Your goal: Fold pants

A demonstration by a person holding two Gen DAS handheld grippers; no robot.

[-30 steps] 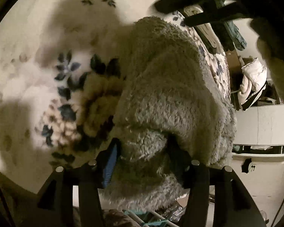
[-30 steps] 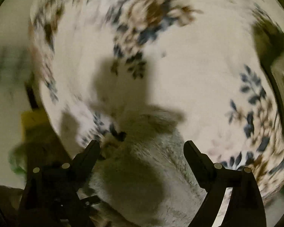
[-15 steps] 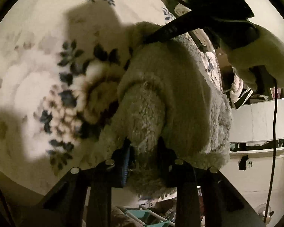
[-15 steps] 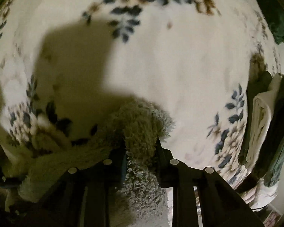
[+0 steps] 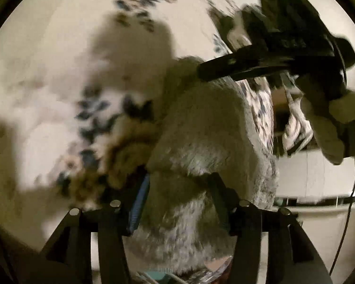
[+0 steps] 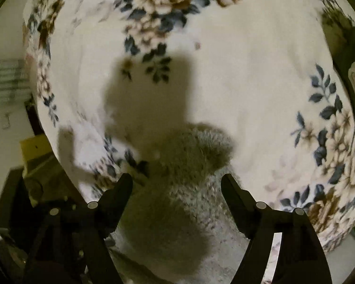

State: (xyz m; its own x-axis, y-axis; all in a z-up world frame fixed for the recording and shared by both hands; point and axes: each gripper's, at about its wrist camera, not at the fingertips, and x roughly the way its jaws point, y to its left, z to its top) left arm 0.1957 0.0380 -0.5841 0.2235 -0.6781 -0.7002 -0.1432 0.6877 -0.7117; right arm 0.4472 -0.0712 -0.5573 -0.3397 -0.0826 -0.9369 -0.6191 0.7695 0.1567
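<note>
While both grippers stand over the floral blanket [image 6: 248, 82], the fleece pants [image 5: 208, 127] lie bunched on it.

The blanket covers the whole work surface. The pants form a thick grey pile near its edge. The left gripper [image 5: 179, 189] has a fold of the pants between its jaws, which are opening; pad contact cannot be confirmed through the blur. The right gripper [image 6: 177, 182] straddles the pants' end, its jaws opening wide and clear of the fleece.
</note>
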